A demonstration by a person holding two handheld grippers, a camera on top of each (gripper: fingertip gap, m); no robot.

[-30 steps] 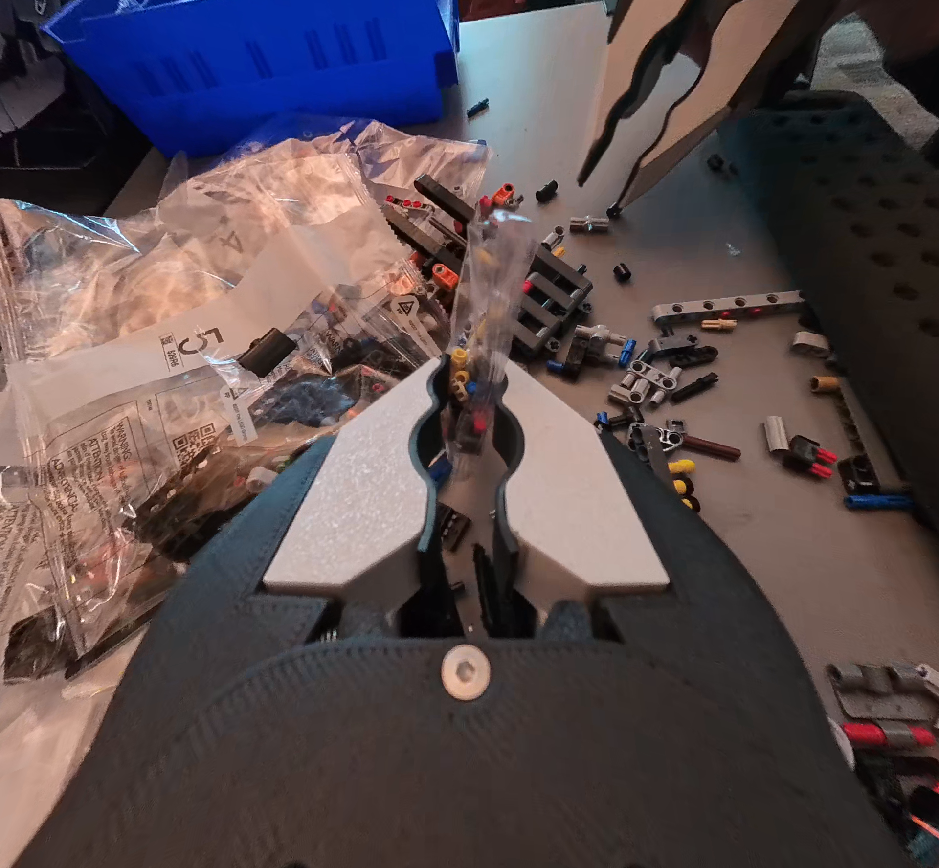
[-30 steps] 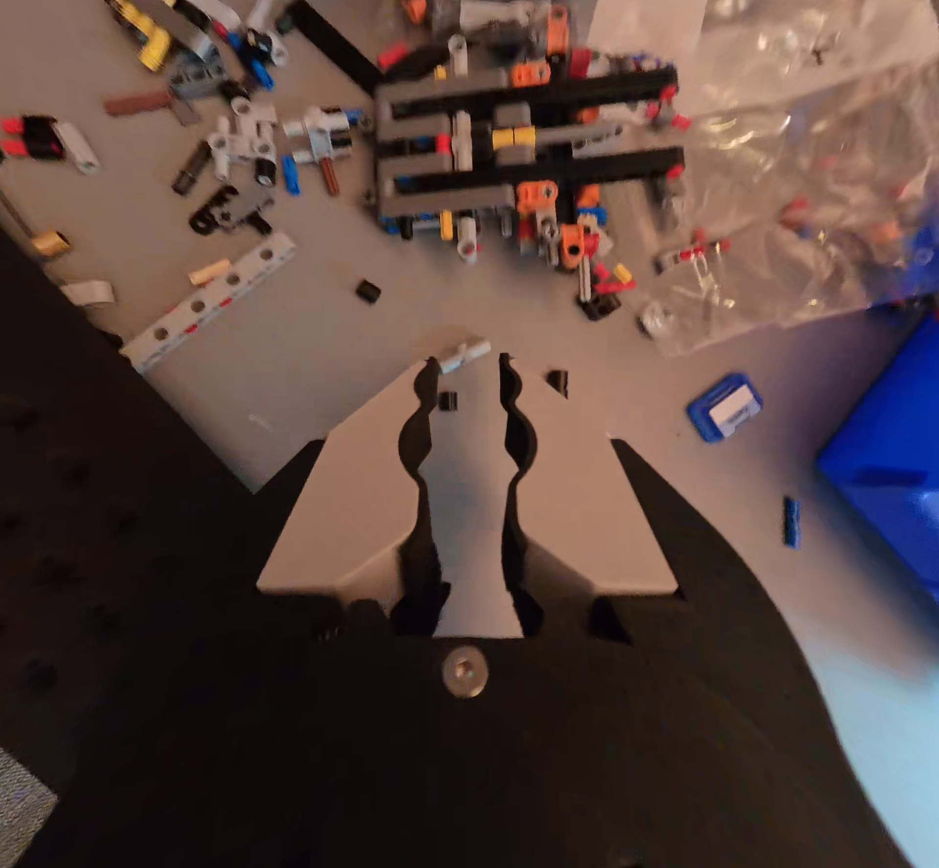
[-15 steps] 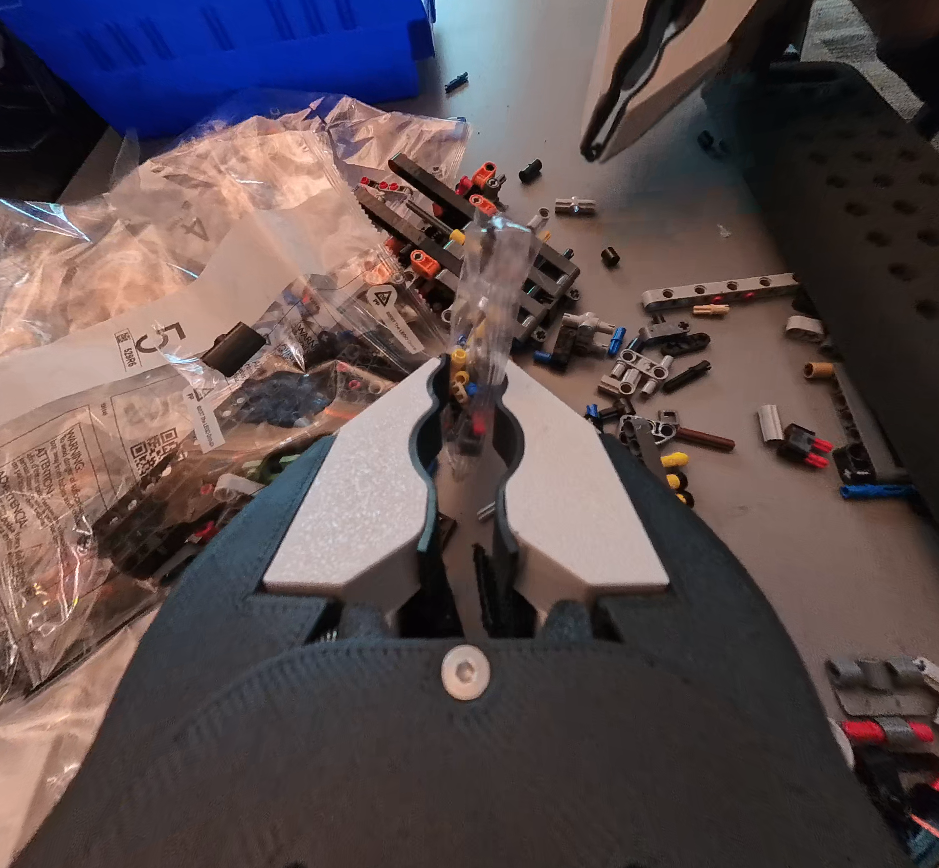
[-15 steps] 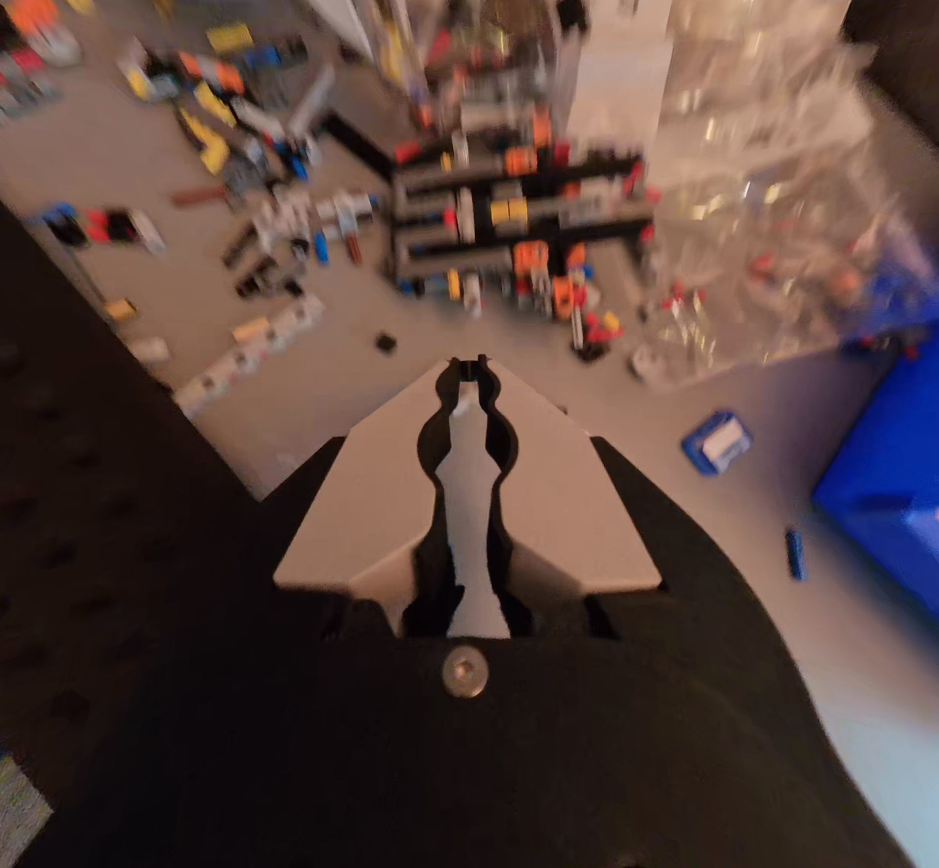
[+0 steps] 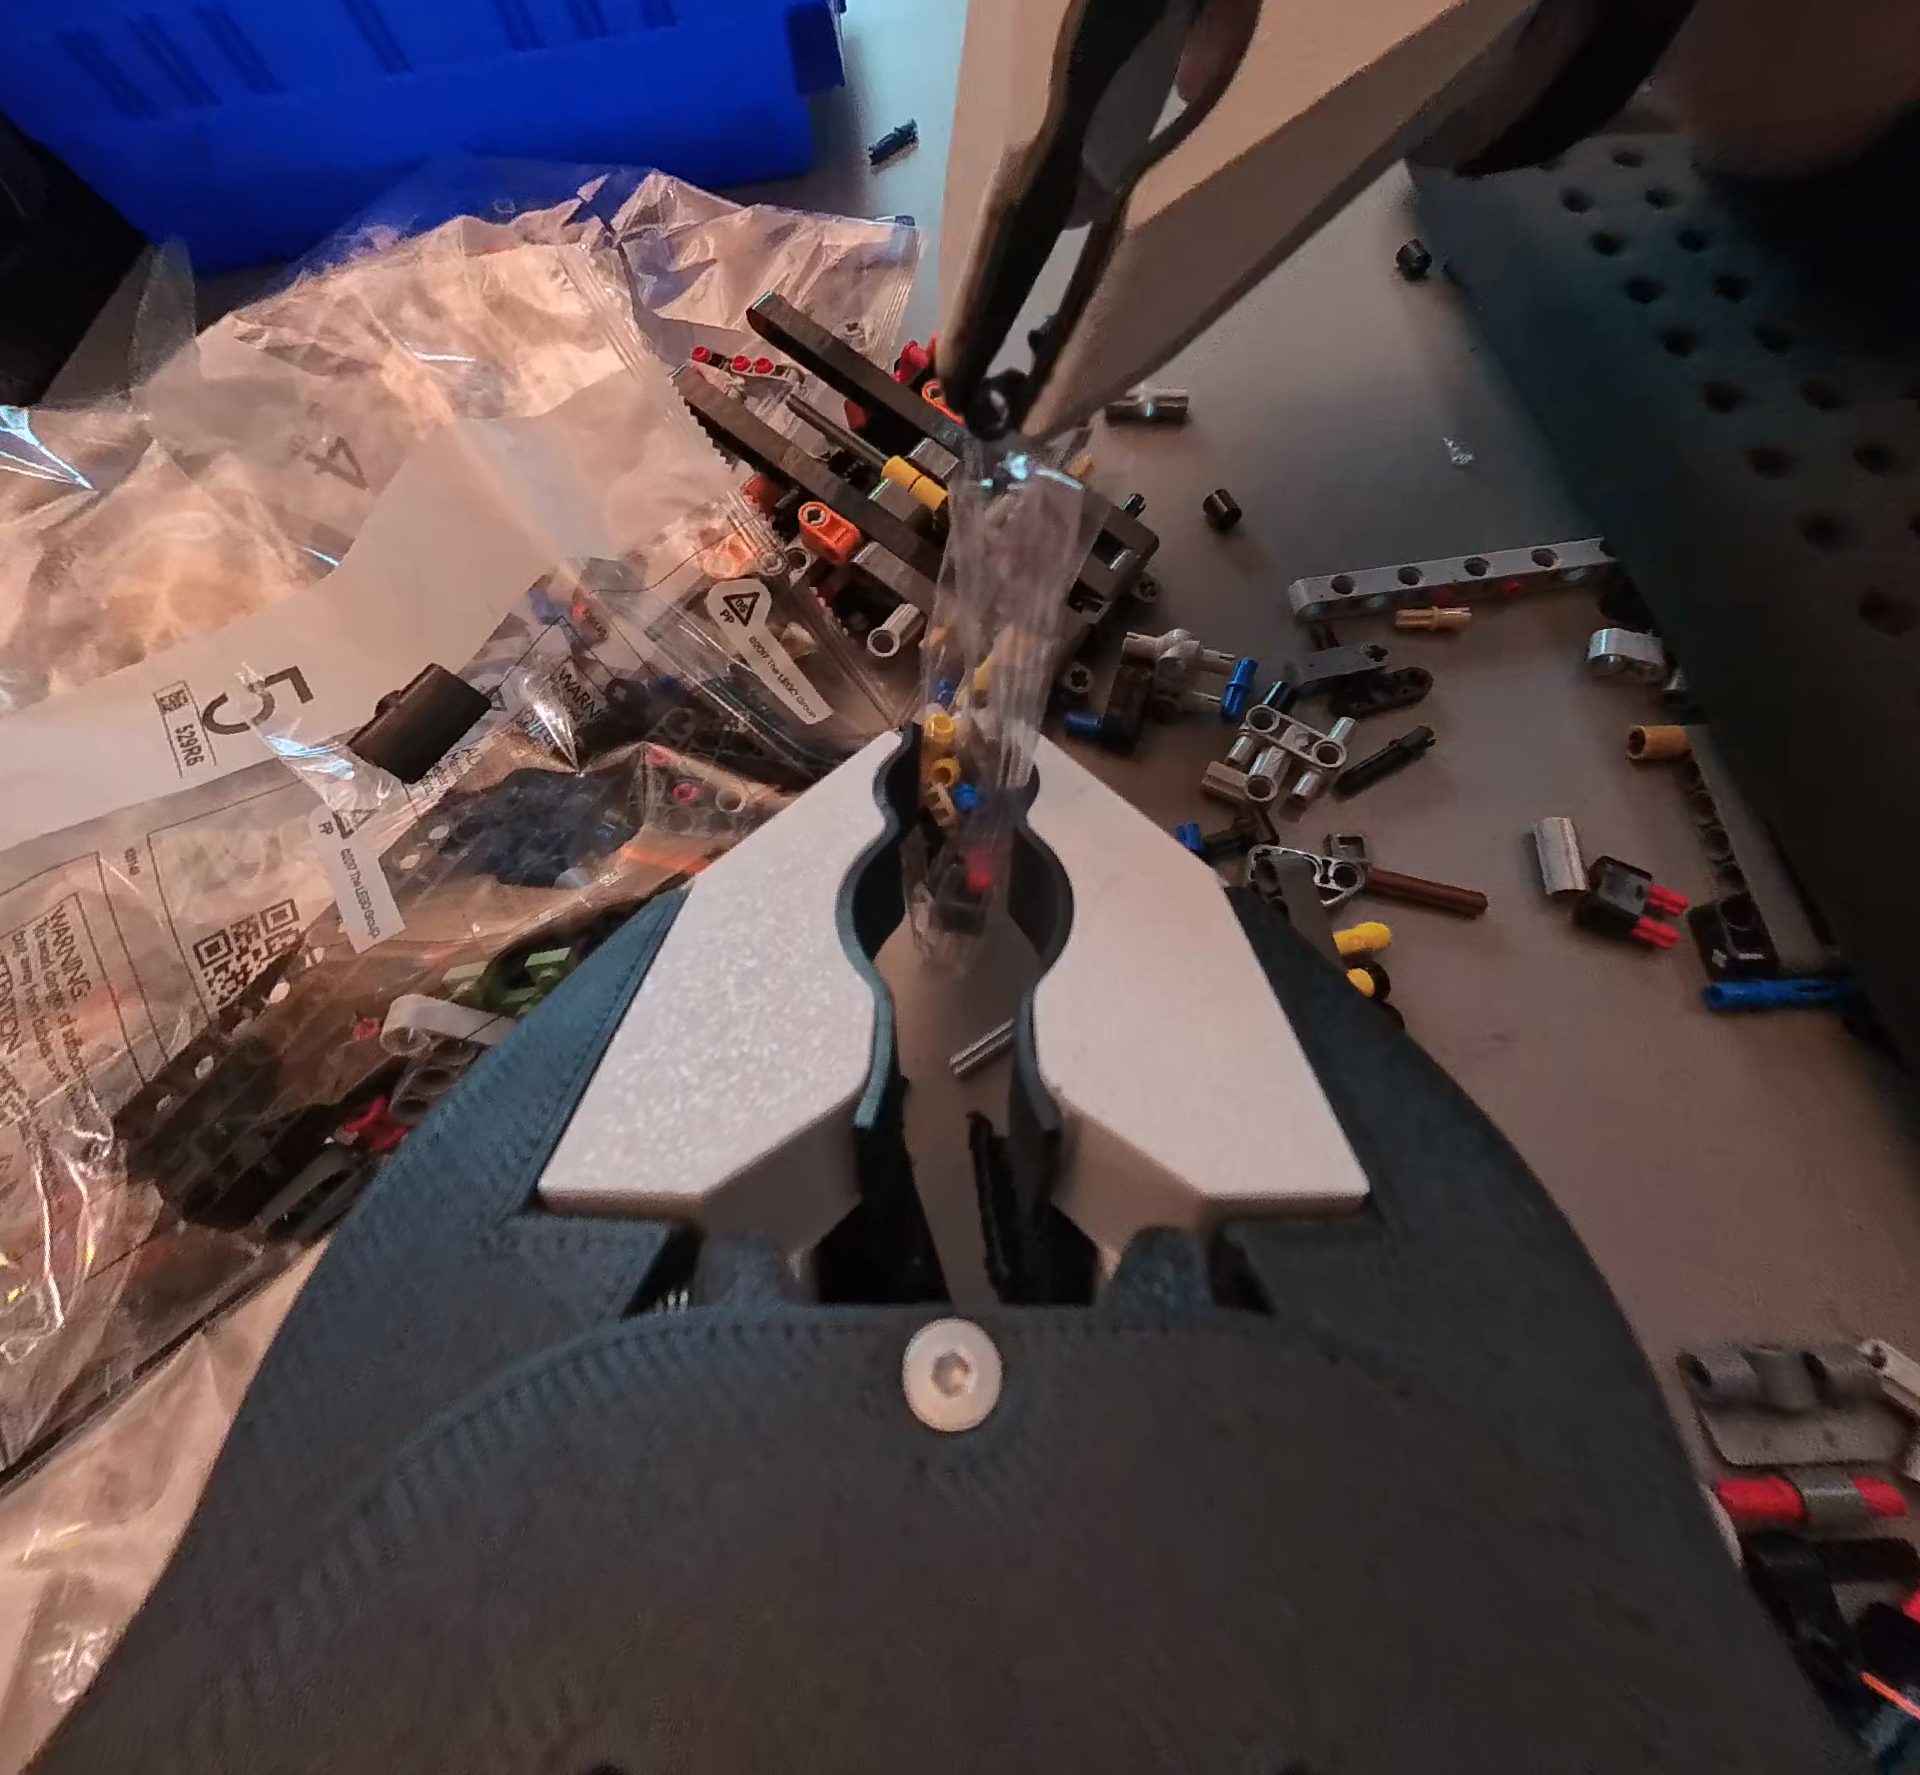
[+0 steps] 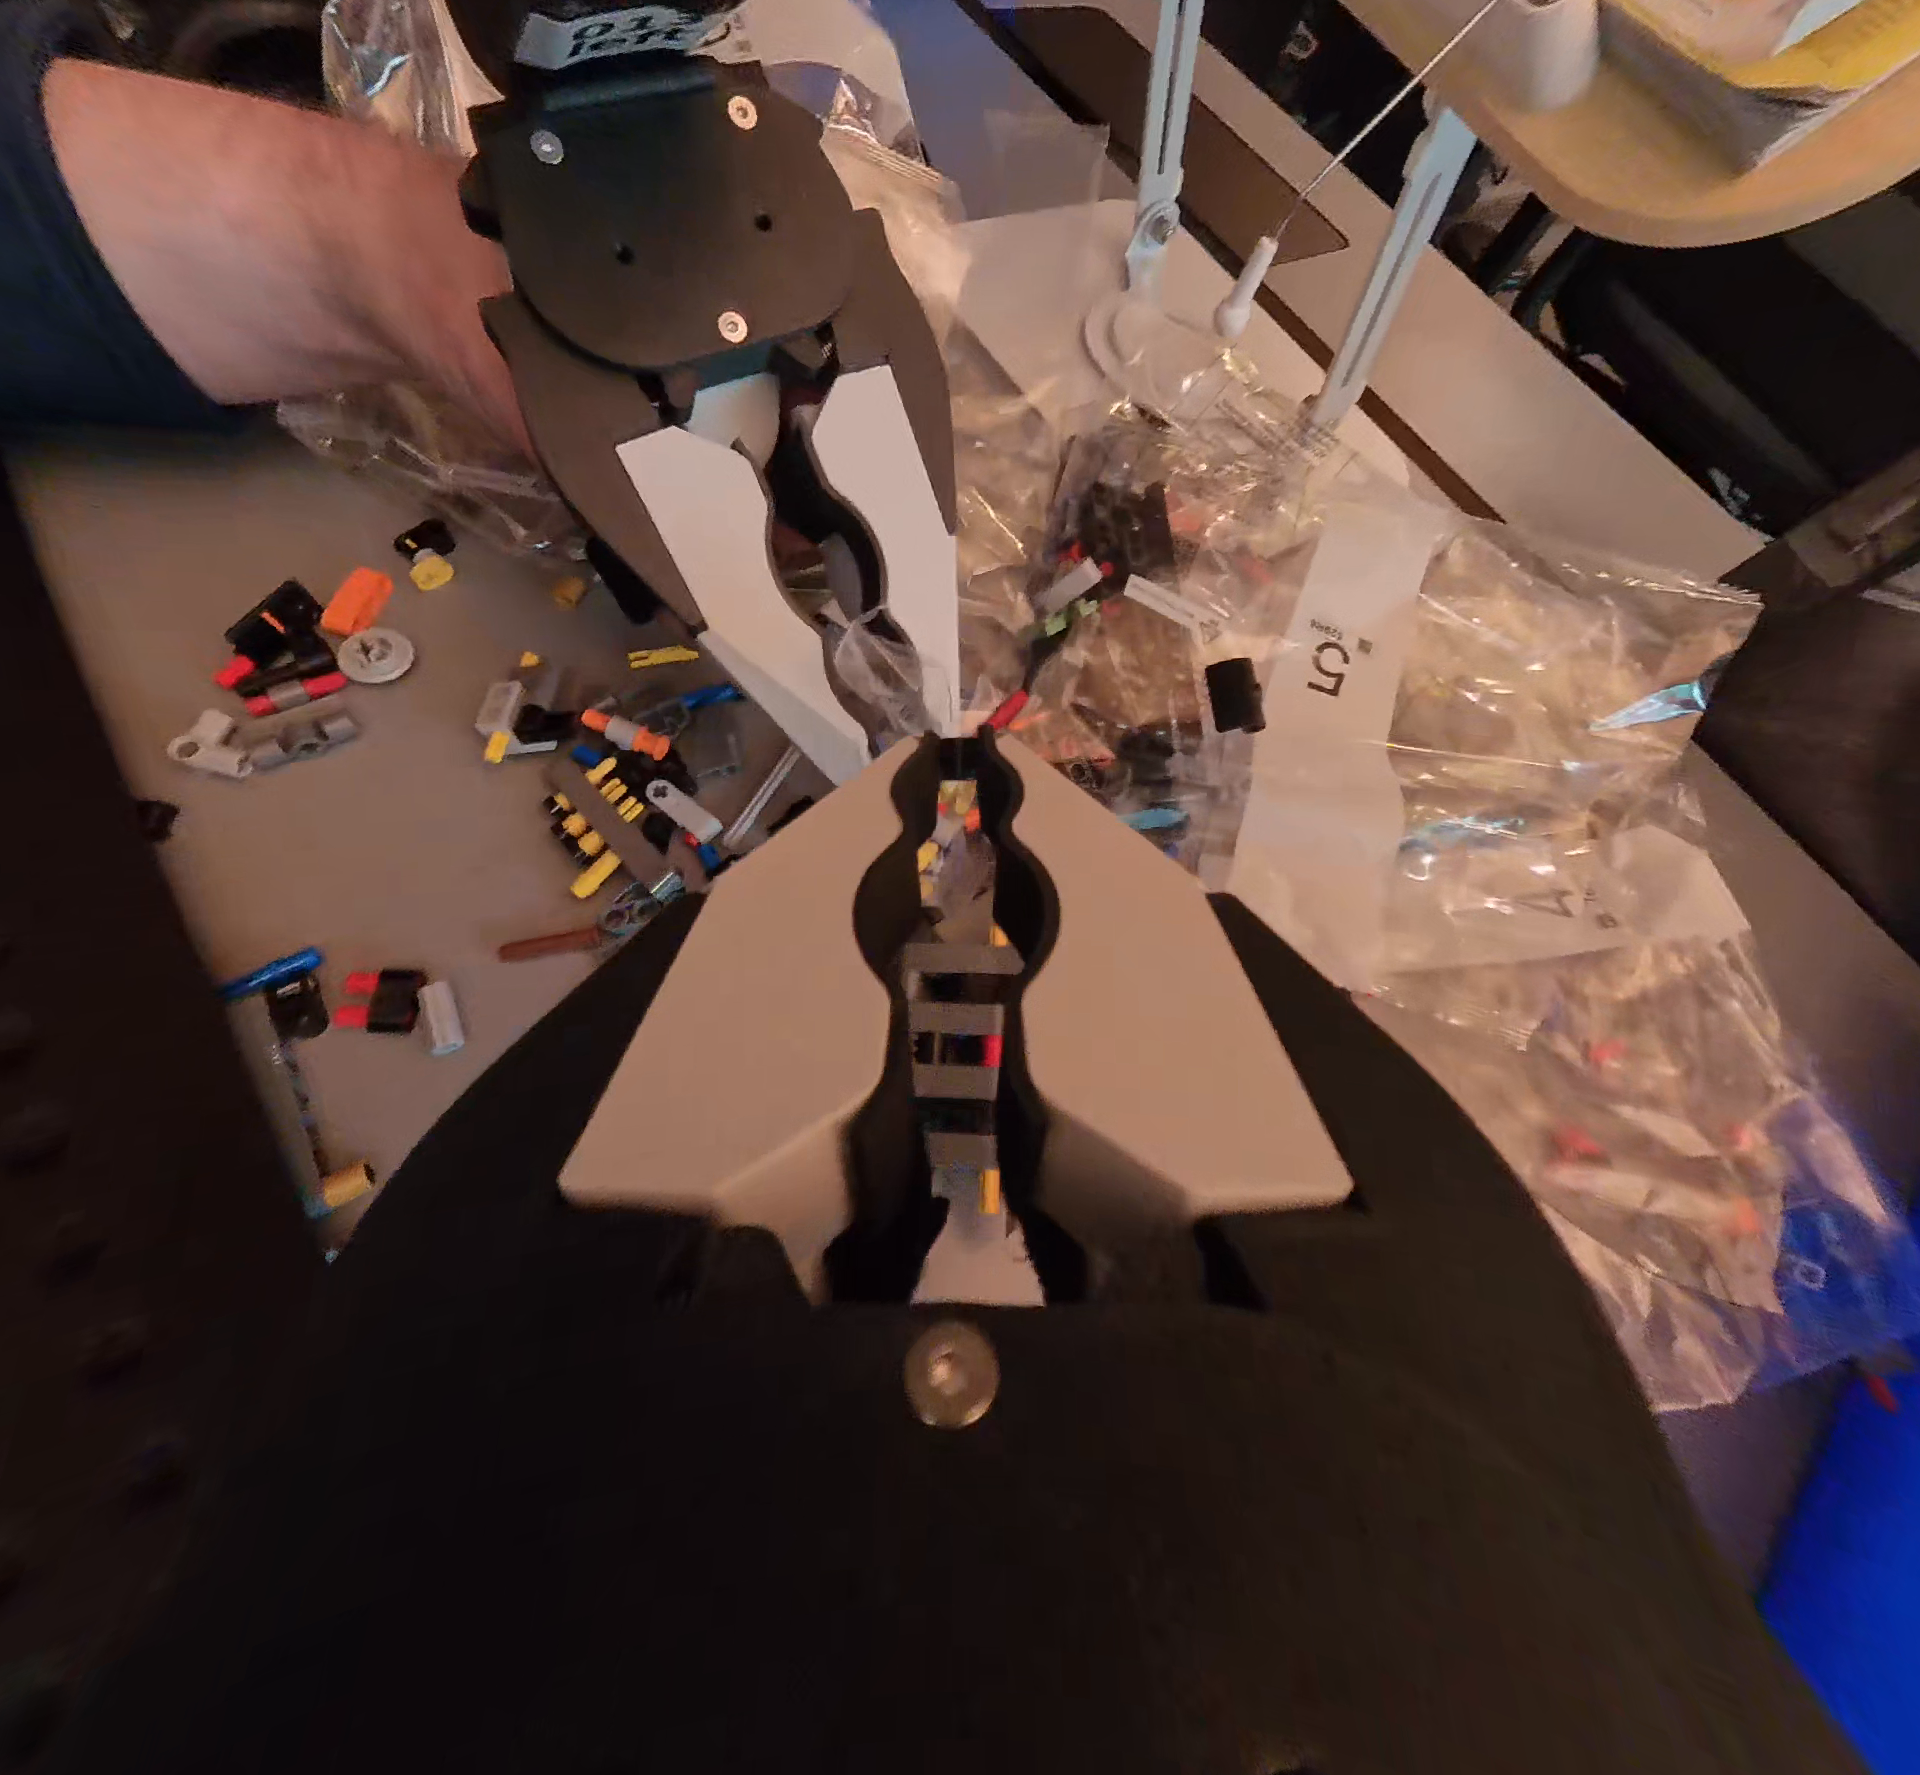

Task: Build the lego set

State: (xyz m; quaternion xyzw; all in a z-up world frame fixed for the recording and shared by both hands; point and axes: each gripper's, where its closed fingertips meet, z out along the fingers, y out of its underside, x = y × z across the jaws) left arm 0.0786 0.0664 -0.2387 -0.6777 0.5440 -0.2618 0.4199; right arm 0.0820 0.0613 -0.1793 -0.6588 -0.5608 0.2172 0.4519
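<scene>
- Holding a small clear bag of pins [image 5: 982, 686] between us, we are keeping it above the grey table [image 5: 1507, 1102].
- We are clamping its lower end with the left gripper [image 5: 964, 769], jaws closed on it.
- We are pinching its top with the right gripper [image 5: 1003, 421], tips closed on the plastic.
- Lying just behind it are the black frame assembly [image 5: 831, 437], loose pieces [image 5: 1278, 759] and bigger numbered bags [image 5: 312, 686].
</scene>
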